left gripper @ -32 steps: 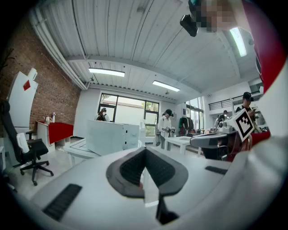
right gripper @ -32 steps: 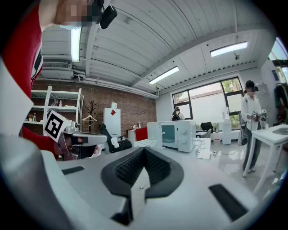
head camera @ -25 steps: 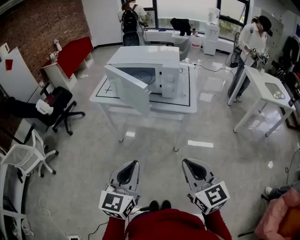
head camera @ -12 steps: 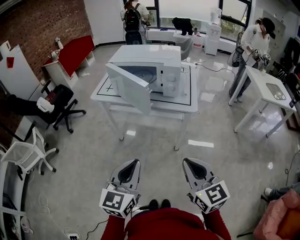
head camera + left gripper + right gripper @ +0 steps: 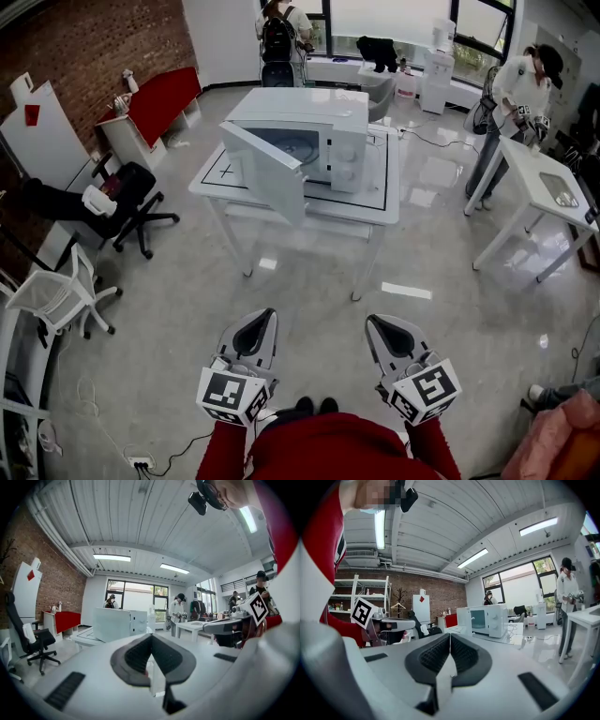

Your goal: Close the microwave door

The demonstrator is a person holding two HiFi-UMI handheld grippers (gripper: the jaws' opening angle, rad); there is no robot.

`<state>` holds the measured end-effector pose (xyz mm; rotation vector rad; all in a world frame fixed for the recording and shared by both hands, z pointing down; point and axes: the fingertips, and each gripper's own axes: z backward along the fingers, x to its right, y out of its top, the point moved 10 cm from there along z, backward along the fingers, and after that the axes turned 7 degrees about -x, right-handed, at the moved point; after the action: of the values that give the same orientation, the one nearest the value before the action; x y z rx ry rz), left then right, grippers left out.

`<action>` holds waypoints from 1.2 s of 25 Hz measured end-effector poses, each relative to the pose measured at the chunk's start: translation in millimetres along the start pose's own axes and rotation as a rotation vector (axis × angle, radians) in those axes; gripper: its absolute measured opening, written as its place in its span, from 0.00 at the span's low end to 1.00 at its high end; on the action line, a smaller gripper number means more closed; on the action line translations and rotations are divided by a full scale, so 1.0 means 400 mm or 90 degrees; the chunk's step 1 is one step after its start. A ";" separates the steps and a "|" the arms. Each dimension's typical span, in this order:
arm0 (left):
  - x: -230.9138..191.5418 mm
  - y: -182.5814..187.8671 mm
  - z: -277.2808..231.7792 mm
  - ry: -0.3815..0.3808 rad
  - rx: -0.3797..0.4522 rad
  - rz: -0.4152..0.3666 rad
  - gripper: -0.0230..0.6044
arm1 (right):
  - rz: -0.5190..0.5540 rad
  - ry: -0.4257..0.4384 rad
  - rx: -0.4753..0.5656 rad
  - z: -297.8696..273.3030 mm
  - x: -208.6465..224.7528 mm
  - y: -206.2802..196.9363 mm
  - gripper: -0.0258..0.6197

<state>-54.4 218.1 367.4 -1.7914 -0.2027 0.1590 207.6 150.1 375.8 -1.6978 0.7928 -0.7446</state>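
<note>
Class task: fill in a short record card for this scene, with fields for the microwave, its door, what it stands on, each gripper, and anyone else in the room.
Microwave: white, unlit inside
Door: open, swung outward from its hinge at the picture's left
Stands on: white table
Left gripper: shut, empty, far short of the microwave
Right gripper: shut, empty, level with the left one
Others: person with a backpack by the window; second person at a side table
Task state: door not yet closed
</note>
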 end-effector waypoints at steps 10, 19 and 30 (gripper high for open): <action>0.037 -0.007 0.020 0.044 -0.005 -0.004 0.05 | 0.006 0.018 0.015 0.041 0.020 -0.017 0.06; 0.026 0.038 0.031 0.083 0.026 -0.017 0.05 | 0.032 0.040 0.041 0.025 0.028 0.012 0.06; -0.063 0.055 -0.054 0.076 0.028 -0.028 0.05 | 0.055 0.056 0.032 -0.104 0.034 0.055 0.06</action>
<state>-73.0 187.2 350.8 -1.7447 -0.1519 0.0251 179.1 111.5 365.7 -1.5840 0.8964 -0.7777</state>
